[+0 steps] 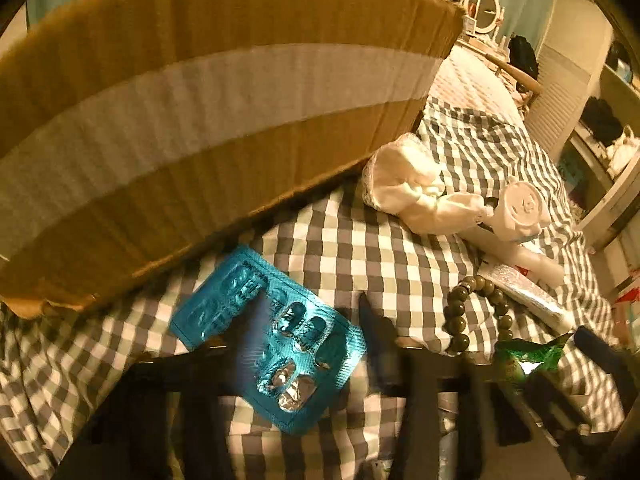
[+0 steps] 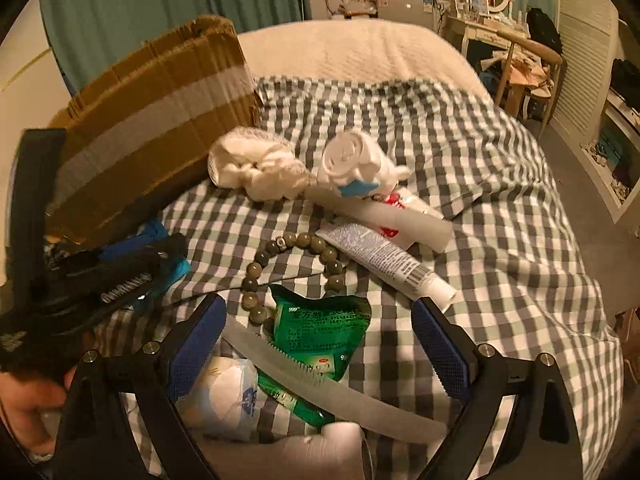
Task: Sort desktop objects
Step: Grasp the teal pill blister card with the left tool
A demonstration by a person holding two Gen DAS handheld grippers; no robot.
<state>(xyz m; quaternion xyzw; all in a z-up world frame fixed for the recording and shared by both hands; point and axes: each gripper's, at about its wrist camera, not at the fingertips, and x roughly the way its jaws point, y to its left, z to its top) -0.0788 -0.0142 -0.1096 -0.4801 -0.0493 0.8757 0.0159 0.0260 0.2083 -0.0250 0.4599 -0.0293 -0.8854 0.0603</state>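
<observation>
At the far left a cardboard box with a pale tape band is stood on the checked cloth; its inside is hidden in both views, so its contents cannot be told. Just in front of it the teal blister pack is held above the cloth by the left gripper, whose blurred fingers are pinched on it near its middle. The pack's long axis is run from upper left, toward the box, down to lower right, with several pockets seen crushed open at the near end. To the right, a bead bracelet is laid flat on the cloth, a green sachet touching its near side. Behind these, two rolled white cloths are set side by side, and two tubes are laid slanting, caps toward the lower right. The right gripper is held with its blue pads spread wide apart over the sachet, nothing gripped.
</observation>
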